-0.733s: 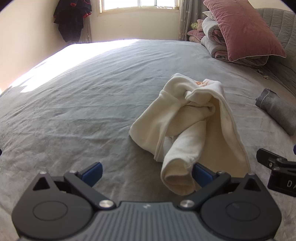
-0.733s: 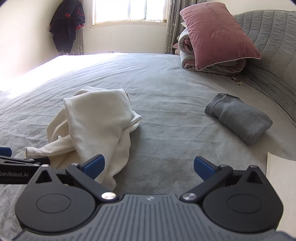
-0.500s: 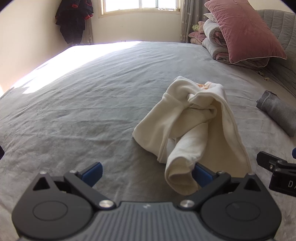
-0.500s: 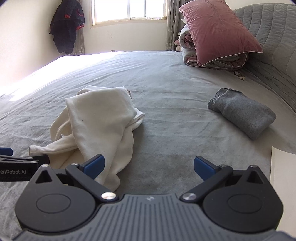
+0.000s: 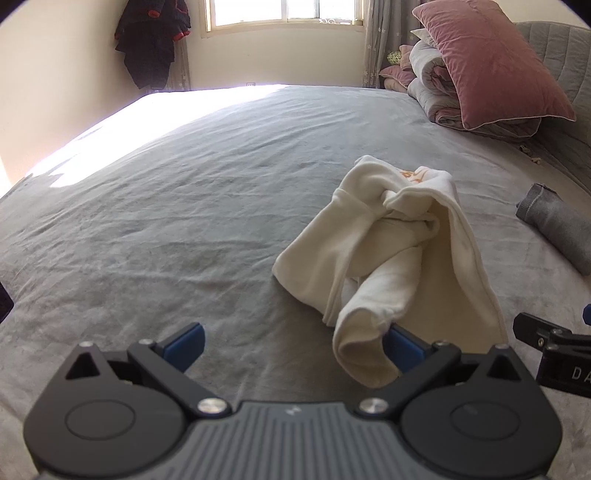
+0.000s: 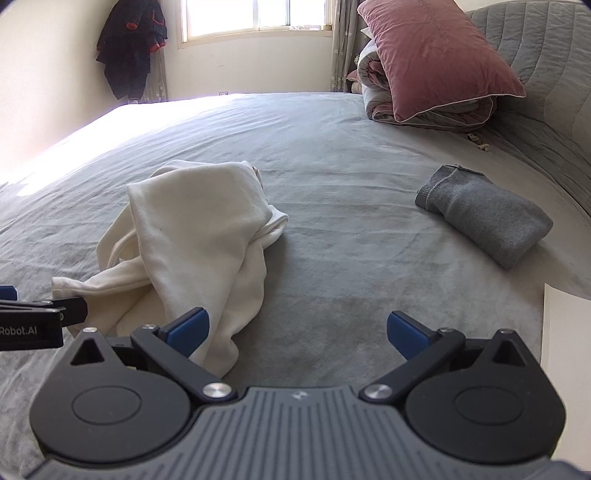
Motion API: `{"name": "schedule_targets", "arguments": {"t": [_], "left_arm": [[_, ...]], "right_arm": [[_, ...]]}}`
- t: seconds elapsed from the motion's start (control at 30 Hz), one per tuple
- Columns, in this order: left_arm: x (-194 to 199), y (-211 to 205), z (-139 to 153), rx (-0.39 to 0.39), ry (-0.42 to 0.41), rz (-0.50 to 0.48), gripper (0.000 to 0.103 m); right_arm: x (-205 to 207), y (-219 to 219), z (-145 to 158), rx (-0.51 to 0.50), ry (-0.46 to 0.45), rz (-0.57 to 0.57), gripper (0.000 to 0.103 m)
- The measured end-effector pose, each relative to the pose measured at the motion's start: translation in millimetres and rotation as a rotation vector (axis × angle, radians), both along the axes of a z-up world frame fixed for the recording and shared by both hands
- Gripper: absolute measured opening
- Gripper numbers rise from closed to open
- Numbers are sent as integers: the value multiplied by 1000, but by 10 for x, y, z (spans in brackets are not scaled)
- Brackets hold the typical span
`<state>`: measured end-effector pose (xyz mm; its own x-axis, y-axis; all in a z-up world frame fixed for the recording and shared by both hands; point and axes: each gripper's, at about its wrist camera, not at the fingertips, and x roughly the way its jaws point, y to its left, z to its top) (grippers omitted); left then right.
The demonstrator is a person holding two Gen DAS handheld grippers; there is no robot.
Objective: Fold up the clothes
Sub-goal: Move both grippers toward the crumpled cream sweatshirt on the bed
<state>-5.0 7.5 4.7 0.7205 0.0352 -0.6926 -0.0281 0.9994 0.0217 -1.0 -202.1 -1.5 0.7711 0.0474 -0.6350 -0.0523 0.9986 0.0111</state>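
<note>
A crumpled cream garment (image 5: pixel 399 251) with an orange print lies in a heap on the grey bed (image 5: pixel 184 206). My left gripper (image 5: pixel 295 347) is open just in front of it; a rolled sleeve end (image 5: pixel 364 339) reaches between its blue pads, close to the right pad, without being pinched. In the right wrist view the same cream garment (image 6: pixel 199 236) lies to the left, and my right gripper (image 6: pixel 297 332) stands open over bare bedding, its left pad by the garment's near edge. A folded grey garment (image 6: pixel 484 218) rests on the right.
A pink pillow (image 5: pixel 487 62) on rolled quilts sits against the grey padded headboard (image 6: pixel 546 74) at the far right. Dark clothes (image 5: pixel 151 37) hang in the far left corner beside a bright window (image 5: pixel 284 14). The bed's right edge (image 6: pixel 561 332) is close to my right gripper.
Both grippers have drawn back and tilted slightly, so the cream garment sits a little lower and farther in each view. The garments have not moved and the jaws stay wide.
</note>
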Motion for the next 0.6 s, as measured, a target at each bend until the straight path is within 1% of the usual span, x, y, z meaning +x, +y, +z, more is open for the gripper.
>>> {"name": "schedule_targets", "arguments": {"t": [0.2, 0.6], "left_arm": [[10, -15, -7, 9, 2, 4, 103], [19, 82, 6, 18, -8, 25, 103]], "right_arm": [[-2, -16, 1, 16, 6, 2, 103], [1, -46, -21, 46, 15, 0, 103]]}}
